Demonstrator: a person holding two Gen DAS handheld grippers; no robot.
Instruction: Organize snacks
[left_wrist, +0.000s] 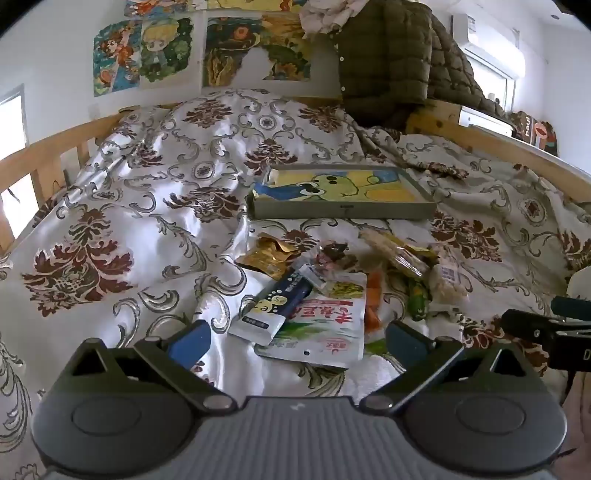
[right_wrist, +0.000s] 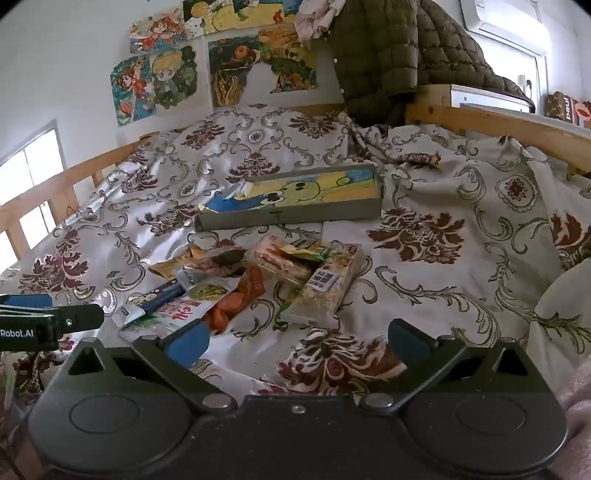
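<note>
A pile of snacks lies on the patterned bedspread: a white pouch with red writing (left_wrist: 325, 328), a dark blue and white packet (left_wrist: 273, 306) on it, a gold packet (left_wrist: 269, 254), an orange packet (right_wrist: 236, 299) and clear rice-cracker packs (right_wrist: 325, 284). Behind them sits a shallow grey tray (left_wrist: 343, 212) with a yellow cartoon picture, also in the right wrist view (right_wrist: 295, 218). My left gripper (left_wrist: 295, 341) is open, just short of the white pouch. My right gripper (right_wrist: 299, 341) is open and empty, near the cracker packs.
The bedspread (left_wrist: 147, 192) is rumpled, with wooden bed rails (left_wrist: 44, 155) left and right. An olive quilted jacket (left_wrist: 388, 59) hangs at the back. Posters (right_wrist: 166, 77) cover the wall. A cushion (right_wrist: 561, 317) lies at the right.
</note>
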